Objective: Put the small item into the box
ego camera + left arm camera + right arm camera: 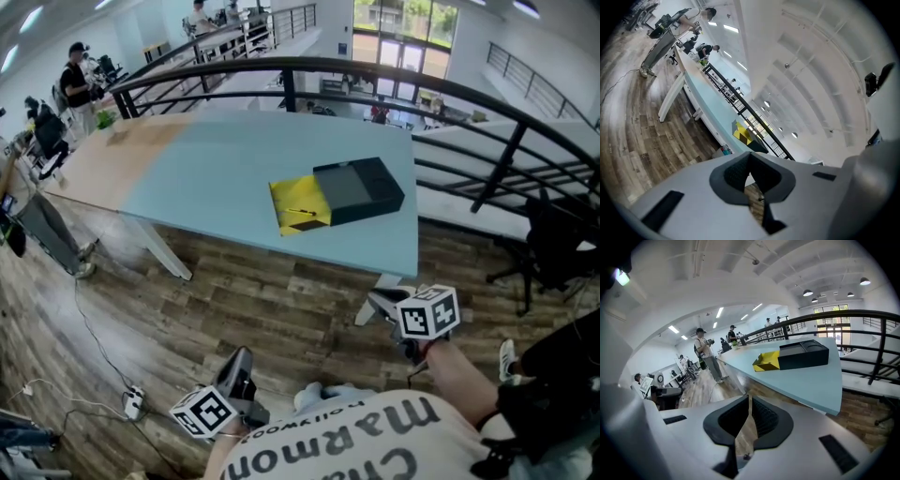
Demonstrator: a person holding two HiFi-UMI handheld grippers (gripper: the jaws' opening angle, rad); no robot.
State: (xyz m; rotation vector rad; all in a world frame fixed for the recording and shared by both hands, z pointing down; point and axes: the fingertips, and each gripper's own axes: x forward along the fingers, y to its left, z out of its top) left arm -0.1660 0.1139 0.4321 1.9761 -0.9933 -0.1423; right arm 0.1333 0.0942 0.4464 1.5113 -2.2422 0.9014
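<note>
Near the middle of the head view the box [339, 192] lies flat on the pale blue table [206, 169]. Its yellow tray [300, 207] is slid out to the left of the black sleeve [361, 187]. A thin dark mark lies on the tray; it may be the small item, but it is too small to tell, and no other loose item shows on the table. Both tongs hang at the bottom of the frame, well apart from the table. The left gripper [240, 367] is at lower left and the right gripper [384, 303] at lower right. Each is clenched pad to pad, with nothing between the jaws. This would fit a pause ahead of fetching the item, or the item already lying in the tray with the hands drawn away. Any further work at the box calls for a long reach up over the table's near edge.
</note>
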